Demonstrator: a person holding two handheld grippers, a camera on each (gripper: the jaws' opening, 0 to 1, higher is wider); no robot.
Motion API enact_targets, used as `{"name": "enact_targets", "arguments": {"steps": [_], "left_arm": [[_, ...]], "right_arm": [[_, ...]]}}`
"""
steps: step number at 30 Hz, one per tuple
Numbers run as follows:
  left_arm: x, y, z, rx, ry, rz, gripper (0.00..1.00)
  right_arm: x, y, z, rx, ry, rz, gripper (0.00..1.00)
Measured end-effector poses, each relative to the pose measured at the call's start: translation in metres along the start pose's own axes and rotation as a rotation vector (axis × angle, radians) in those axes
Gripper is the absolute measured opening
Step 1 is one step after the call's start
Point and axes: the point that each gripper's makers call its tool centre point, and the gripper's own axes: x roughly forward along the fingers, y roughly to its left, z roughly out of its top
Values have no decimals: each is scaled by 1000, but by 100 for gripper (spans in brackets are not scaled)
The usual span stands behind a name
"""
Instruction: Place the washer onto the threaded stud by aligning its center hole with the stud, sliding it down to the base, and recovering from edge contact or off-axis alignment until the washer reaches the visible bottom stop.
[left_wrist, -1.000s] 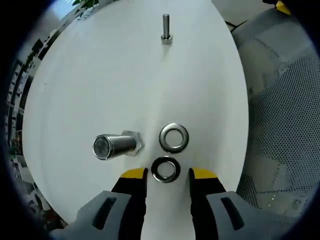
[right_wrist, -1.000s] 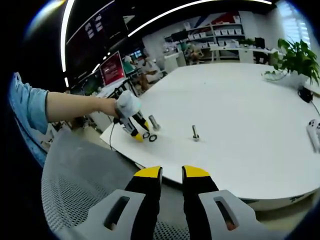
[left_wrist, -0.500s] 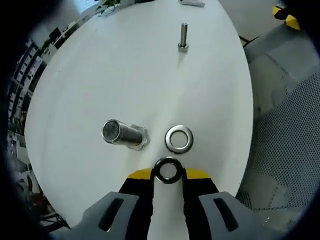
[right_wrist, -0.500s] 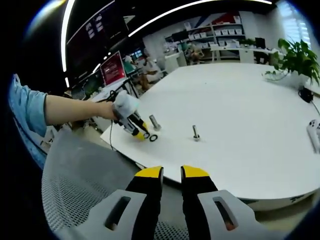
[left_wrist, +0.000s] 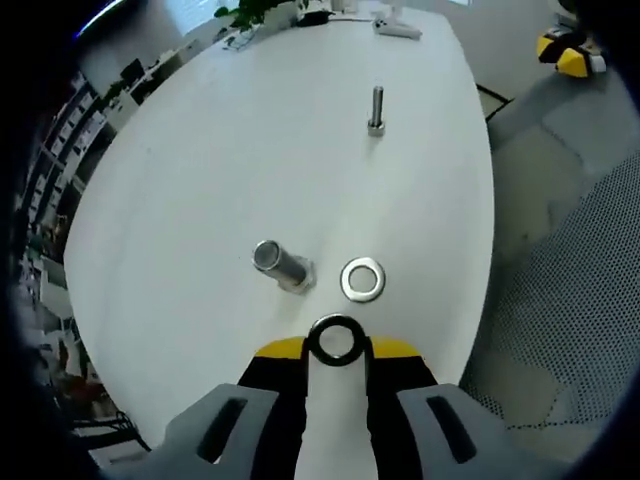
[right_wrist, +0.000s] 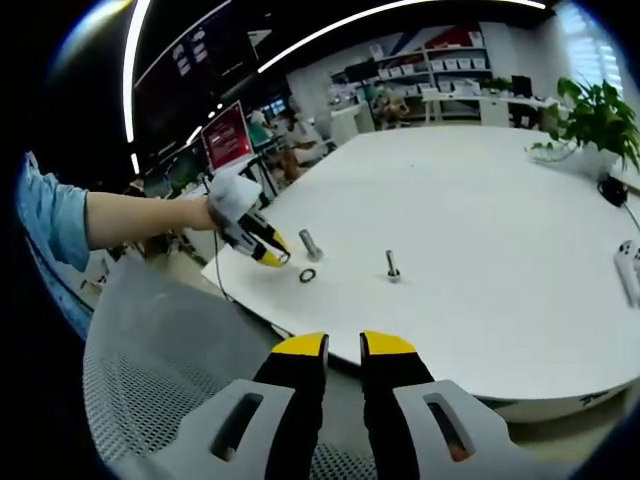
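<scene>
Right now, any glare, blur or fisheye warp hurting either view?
Left gripper view: even light, soft shadows; the washer in the left gripper is sharp, and the table edge bows with fisheye. Right gripper view: ceiling light strips flare bright, the stud is small but readable, and the rim areas are warped.

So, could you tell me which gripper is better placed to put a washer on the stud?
Left: its fingers already pinch the dark washer, while the right gripper hangs off the table.

A white oval bench (right_wrist: 480, 250) is seen ahead of the claw, with shelves (right_wrist: 450, 65), a plant (right_wrist: 595, 125) and ceiling light strips (right_wrist: 300, 40) beyond.
</scene>
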Motion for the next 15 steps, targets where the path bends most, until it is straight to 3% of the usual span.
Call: {"name": "enact_targets", "arguments": {"steps": [9,15], "left_arm": [[-27,11,25,-11,-50,28,19],[-29,16,42,19,-54,28,19]], "right_arm": [[0,-1,0,3,-3,-5,16],[-1,-2,1,6,-7,-8,16]]}}
